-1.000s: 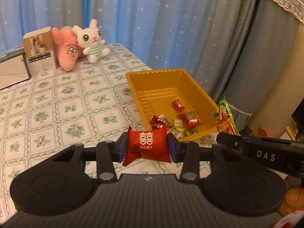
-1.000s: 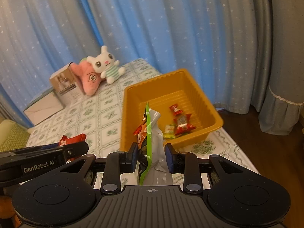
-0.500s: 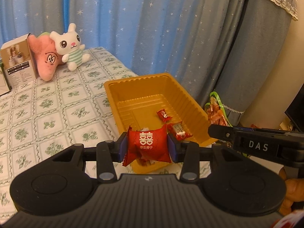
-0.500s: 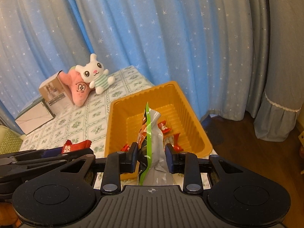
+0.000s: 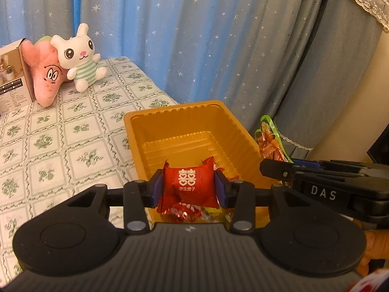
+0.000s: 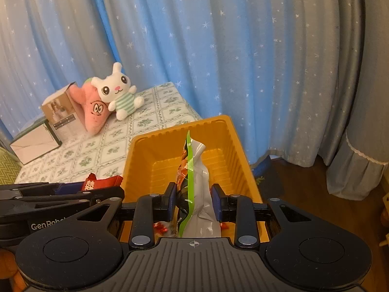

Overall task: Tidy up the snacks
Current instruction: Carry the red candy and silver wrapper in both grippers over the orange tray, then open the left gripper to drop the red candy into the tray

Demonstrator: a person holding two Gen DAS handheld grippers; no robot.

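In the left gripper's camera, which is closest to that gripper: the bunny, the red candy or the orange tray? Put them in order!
1. Red candy: pinched between the left gripper fingers.
2. Orange tray: just beyond, under the candy.
3. Bunny: far back left, by the curtain.

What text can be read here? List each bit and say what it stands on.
"囍" and "枣生贵子": red candy packet in the left gripper.
"DAS": side of the right gripper.
"GenRob", cut off: side of the left gripper, in the right wrist view.
Cardboard box: print too small to read.
Green-edged snack bag: nothing legible.
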